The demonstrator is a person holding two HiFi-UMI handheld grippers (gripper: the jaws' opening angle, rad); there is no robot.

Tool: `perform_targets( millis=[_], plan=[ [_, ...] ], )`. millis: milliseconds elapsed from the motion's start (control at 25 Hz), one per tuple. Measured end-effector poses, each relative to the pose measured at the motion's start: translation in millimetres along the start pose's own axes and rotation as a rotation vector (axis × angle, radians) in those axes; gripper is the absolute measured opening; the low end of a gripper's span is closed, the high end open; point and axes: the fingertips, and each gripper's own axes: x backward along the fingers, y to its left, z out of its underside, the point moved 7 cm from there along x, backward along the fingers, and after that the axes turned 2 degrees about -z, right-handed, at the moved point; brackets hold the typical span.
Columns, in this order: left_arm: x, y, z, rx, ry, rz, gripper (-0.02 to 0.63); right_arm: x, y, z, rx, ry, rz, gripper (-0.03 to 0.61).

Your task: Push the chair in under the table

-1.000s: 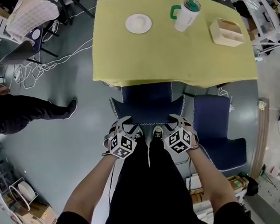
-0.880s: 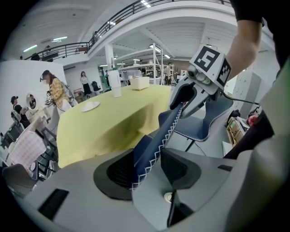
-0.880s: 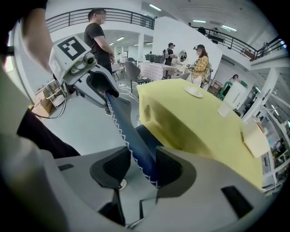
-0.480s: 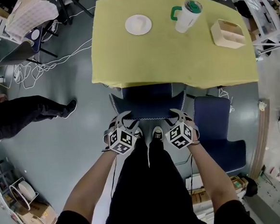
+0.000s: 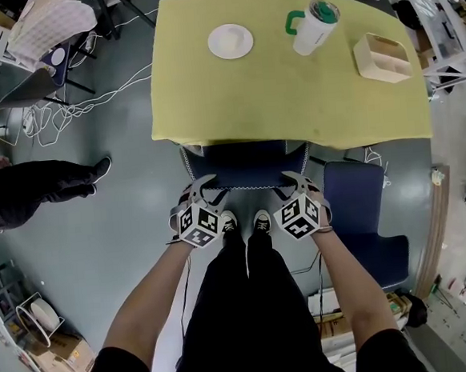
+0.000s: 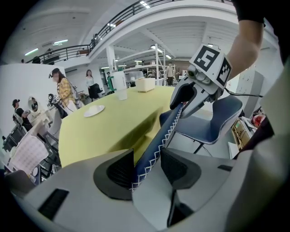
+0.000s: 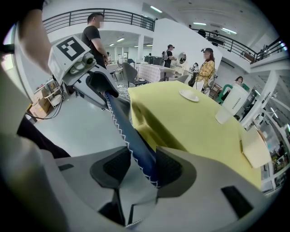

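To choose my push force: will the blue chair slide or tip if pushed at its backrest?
Probably slides: the floor looks smooth. It may tip slightly, since the left gripper and right gripper hold the chair high, at the backrest top.

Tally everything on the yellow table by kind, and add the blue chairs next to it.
Plate: 1
Cup: 1
Box: 1
Blue chairs: 2
Total: 5
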Motion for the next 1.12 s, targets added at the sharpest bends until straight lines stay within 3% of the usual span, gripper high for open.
perform_targets(
  millis=[600,1120],
  plan=[
    [-15.1,25.1,-14.3,-0.002,-0.009,-0.017,0.196,-10.2,-29.1,-14.8,0.009,-0.005,0.000,0.178],
    [-16.5,22.4,-13.4,0.020,-0.012,-0.041,0.199,-10.5,-29.6,-14.1,0.018,-0.003,-0.011,0.179]
  ],
)
